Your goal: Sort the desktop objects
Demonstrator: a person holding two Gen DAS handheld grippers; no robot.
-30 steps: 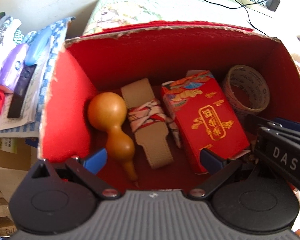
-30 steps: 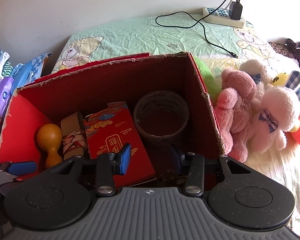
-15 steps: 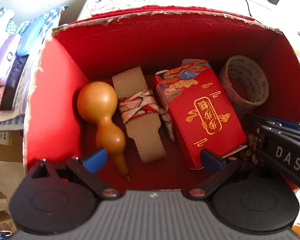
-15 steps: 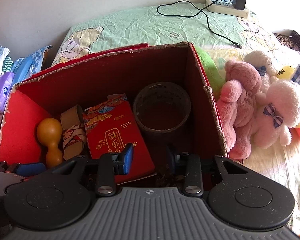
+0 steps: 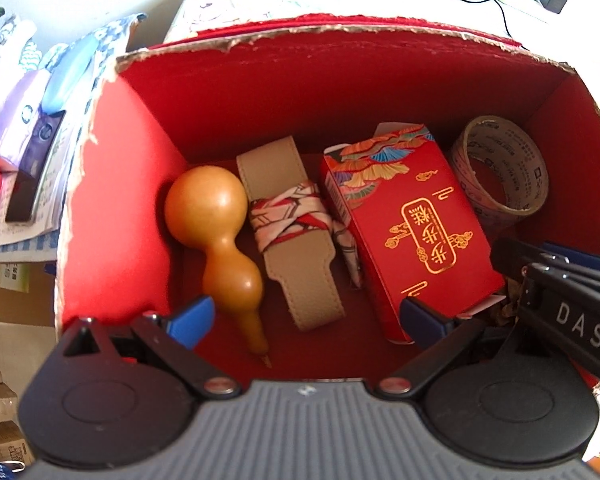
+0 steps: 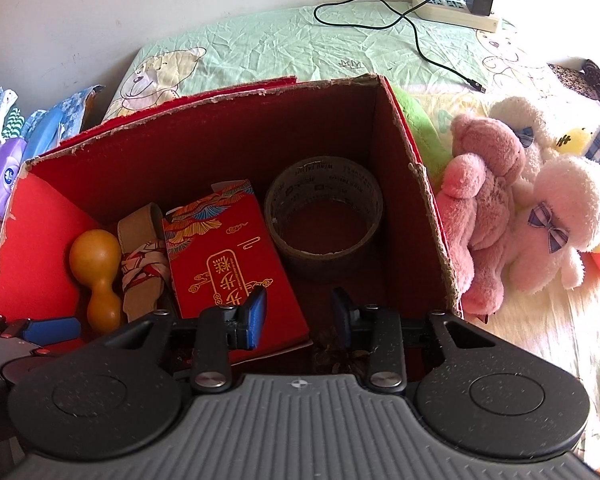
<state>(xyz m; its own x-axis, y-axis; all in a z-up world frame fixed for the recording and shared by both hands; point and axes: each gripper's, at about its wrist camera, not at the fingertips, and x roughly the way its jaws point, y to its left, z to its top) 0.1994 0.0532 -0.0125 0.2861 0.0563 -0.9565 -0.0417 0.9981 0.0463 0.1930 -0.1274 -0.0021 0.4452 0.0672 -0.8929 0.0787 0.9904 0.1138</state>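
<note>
Both grippers are hanging over the open red box (image 5: 112, 200), each with its blue fingers spread apart and nothing between them. Left gripper (image 5: 306, 316) is sitting wide open above the near edge, one finger (image 5: 190, 322) beside the gourd's stem end and the other (image 5: 422, 320) at the near corner of the red carton (image 5: 416, 236). Right gripper (image 6: 298, 316) is showing a narrower gap, its left finger (image 6: 256, 312) over the carton's near end and its right finger (image 6: 340, 312) over the dark floor of the box, where some small brownish bits are lying (too dim to tell what they are).

Inside the box, things are lying in a row. Against the left wall the gourd (image 5: 216, 232) is lying with its round bulb toward the far wall. Just beside it the tan strap (image 5: 296, 252) is lying flat, a patterned ribbon (image 5: 290, 216) wrapped around its middle. Next the carton is resting touching the ribbon's trailing end. In the far right corner the tape roll (image 6: 324, 208) is leaning tilted, its hole facing up and outward.

Outside the box, on the bed (image 6: 268, 48), plush toys (image 6: 512, 196) are lying against the right wall, and a power strip (image 6: 452, 8) with a black cable is sitting near the wall behind.
</note>
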